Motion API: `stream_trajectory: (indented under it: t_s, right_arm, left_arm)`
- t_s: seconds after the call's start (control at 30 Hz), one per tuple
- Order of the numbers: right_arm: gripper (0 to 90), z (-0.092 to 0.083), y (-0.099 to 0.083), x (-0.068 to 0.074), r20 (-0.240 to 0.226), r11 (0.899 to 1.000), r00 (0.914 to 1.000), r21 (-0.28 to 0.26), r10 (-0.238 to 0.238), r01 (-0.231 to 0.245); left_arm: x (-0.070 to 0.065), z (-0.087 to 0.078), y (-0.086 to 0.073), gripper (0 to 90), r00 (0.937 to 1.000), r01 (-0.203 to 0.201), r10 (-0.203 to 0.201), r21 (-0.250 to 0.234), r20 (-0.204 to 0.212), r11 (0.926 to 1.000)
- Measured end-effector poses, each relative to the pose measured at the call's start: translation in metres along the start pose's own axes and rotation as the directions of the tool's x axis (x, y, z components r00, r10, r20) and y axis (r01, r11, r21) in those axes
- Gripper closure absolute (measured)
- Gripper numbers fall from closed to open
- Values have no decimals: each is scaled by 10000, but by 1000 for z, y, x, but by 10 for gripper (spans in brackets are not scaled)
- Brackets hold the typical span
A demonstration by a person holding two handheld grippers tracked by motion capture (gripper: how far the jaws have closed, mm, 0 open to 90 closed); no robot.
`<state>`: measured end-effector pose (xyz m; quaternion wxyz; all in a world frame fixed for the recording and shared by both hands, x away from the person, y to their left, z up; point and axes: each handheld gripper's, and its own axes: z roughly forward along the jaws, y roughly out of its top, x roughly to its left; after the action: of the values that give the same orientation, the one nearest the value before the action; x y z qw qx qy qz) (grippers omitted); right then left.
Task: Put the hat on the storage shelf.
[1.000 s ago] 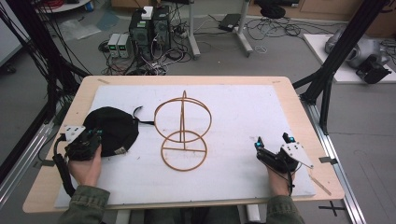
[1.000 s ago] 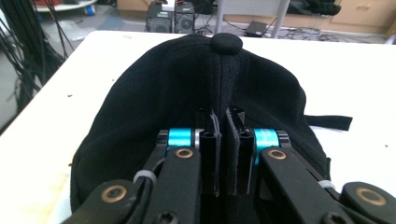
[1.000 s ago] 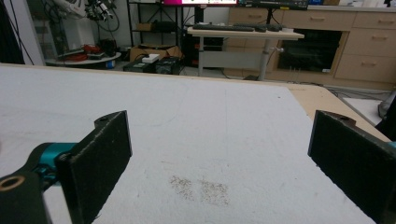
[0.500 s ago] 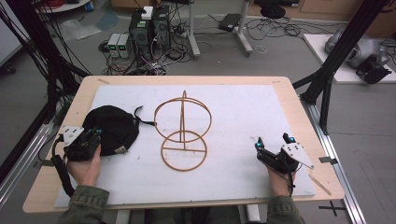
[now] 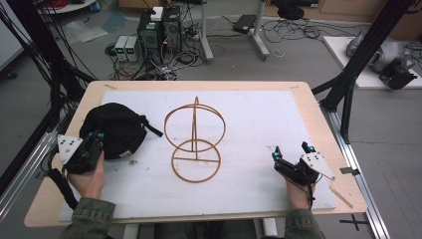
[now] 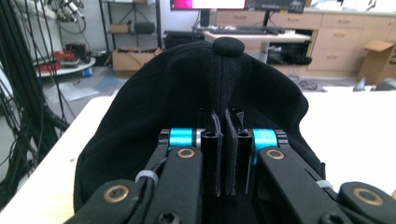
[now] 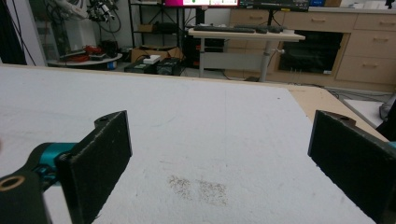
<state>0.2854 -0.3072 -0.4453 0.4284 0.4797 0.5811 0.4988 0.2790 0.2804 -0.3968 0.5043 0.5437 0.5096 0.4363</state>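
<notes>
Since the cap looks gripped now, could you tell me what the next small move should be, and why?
Probably lift the black cap slightly off the table toward the wire stand. The left gripper is shut on a fold of its fabric, and the right gripper rests open, well apart.

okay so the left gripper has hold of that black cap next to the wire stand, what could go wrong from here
1. The left gripper pinches only a thin fold at the edge of the black cap, so the soft fabric may slip out when lifted.
2. The wire stand stands free and looks light; a swinging cap or its strap could snag it and tip it over.
3. The right gripper rests open at the far side, too distant to steady the stand.
</notes>
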Motion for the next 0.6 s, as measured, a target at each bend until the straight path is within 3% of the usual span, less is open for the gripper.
stream_trajectory:
  t_s: [0.4, 0.6]
  right_arm:
    - [52, -2, 0, -1, 21, 10000, 10000, -2, -2, 2]
    - [52, -3, 0, -3, 38, 10000, 10000, -11, 74, -74]
  left_arm:
    - [-10, -7, 16, 860, 9992, -226, 253, -861, 304, 9960]
    - [-16, -14, 25, 860, 9982, -264, 340, -1448, 499, 9891]
